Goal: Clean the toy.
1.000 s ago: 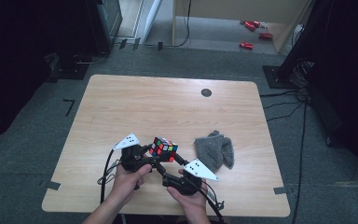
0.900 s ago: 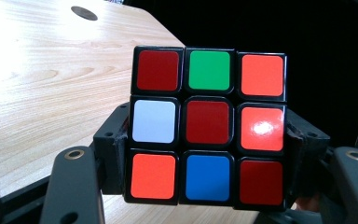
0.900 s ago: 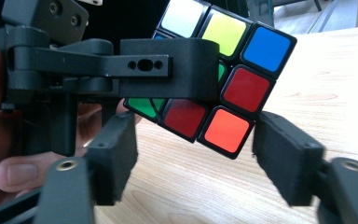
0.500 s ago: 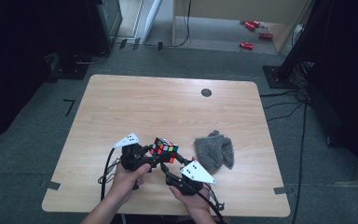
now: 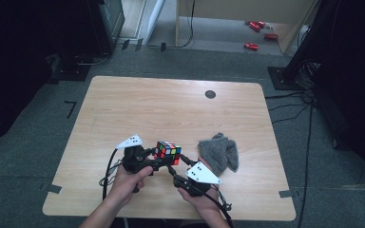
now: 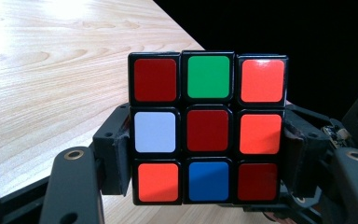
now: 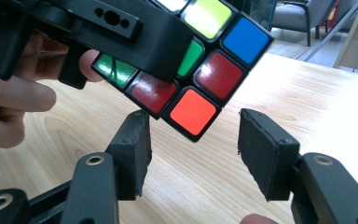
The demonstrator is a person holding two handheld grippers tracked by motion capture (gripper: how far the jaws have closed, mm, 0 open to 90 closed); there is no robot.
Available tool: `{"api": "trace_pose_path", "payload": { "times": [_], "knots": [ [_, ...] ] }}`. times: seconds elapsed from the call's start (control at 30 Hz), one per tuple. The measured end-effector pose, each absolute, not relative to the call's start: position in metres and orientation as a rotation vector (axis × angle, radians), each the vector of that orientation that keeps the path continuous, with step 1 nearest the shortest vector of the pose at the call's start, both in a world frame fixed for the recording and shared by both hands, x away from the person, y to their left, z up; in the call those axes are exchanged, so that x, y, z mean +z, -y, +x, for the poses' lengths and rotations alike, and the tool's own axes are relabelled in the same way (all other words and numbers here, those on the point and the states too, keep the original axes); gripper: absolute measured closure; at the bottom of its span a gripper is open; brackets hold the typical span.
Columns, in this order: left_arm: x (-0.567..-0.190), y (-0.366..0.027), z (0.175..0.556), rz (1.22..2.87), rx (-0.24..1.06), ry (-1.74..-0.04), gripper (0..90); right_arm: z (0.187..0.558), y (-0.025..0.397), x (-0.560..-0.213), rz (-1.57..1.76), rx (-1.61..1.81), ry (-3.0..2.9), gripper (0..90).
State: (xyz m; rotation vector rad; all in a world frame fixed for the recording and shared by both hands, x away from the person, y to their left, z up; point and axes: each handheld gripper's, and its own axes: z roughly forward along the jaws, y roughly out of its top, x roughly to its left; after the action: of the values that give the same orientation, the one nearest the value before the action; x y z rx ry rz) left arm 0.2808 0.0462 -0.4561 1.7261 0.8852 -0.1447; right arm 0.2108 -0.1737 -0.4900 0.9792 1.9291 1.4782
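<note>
So my left claw point(image 5: 148, 159) clamps the cube point(image 5: 168, 152) across its middle layer, lifted off the table point(image 5: 171, 104), so a corner hangs free between my right claw's point(image 7: 193, 142) spread pads for a likely twist; cloth point(image 5: 220, 153) just beyond.
</note>
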Motion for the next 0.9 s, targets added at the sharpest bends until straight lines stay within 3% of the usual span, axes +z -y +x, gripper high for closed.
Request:
{"api": "trace_pose_path", "payload": {
  "times": [0.27,0.47,0.77,0.9],
  "knots": [
    [-0.456,-0.046,0.28,1.74,-0.136,-0.876,33.4,0.213,0.178,-0.492,1.005,1.458,-1.93,44.3],
    [-0.452,-0.048,0.277,1.786,0.001,-0.82,34.1,0.218,0.185,-0.493,1.011,1.451,-1.964,41.3],
    [-0.451,-0.057,0.276,1.784,0.128,-0.774,34.2,0.237,0.24,-0.48,1.16,1.256,-1.854,37.0],
    [-0.451,-0.058,0.274,1.791,0.19,-0.743,34.2,0.248,0.263,-0.491,1.245,1.086,-1.855,32.8]
  ]
}}
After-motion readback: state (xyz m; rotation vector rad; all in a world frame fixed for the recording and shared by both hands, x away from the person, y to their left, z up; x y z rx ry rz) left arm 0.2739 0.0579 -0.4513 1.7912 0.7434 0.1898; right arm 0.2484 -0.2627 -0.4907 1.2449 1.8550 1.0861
